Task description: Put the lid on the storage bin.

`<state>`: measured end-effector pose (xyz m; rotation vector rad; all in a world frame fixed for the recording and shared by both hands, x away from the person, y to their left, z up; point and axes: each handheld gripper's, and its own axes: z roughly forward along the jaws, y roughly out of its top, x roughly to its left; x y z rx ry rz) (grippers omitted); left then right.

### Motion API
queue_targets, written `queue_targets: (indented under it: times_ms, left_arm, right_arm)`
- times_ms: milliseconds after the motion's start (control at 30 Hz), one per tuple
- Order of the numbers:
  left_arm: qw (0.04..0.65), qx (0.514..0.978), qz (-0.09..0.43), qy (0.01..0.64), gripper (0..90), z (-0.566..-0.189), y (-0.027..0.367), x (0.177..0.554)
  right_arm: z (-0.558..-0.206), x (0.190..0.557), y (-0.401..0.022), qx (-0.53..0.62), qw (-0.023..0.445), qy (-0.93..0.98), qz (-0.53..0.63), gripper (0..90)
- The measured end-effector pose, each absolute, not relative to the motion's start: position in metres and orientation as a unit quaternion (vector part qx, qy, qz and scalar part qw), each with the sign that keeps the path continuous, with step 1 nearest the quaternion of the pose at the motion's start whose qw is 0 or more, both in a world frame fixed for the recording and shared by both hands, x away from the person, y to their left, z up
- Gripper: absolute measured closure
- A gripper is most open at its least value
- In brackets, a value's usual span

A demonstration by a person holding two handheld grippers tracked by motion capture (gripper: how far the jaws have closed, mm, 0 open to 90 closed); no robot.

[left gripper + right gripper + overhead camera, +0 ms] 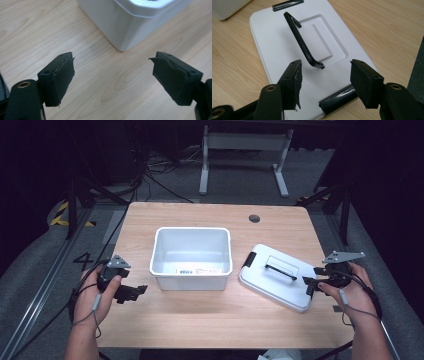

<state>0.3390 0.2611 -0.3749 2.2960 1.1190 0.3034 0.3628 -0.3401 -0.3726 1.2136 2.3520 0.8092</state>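
A dark room with cables on a grey floor sits behind the light wooden worktop [215, 320]. An open white plastic box [191, 257] stands in the middle, empty as far as I can see. Its flat white lid with a black carry handle [276, 276] lies to the right of it, apart from the box.

The step looks like picking up the lid — probably to put it on the box. To do it well, the right claw [325, 75] should slide forward and close around the thin black handle [300, 41], near its middle, so the lid stays level.

The right claw is wide open, holding nothing, just above the lid's near end. The left claw [112, 75] is wide open too — empty, near the box's corner.
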Motion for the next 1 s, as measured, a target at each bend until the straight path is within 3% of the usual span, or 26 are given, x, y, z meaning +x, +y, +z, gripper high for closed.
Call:
queue_targets:
  times_ms: [367, 733, 1000]
  left_arm:
    - [0.263, 0.871, 0.108, 0.400, 16.6, -0.371, 0.262, 0.332]
    - [0.258, 0.875, 0.103, 0.397, 17.0, -0.372, 0.262, 0.330]
    - [0.252, 0.877, 0.107, 0.395, 17.3, -0.373, 0.265, 0.330]
  right_arm:
    - [-0.368, 0.368, -0.329, 0.418, 0.186, 0.840, 0.292, 43.1]
    - [-0.345, 0.392, -0.285, 0.359, 0.177, 0.880, 0.255, 40.5]
    - [-0.348, 0.411, -0.263, 0.343, 0.156, 0.904, 0.202, 39.8]
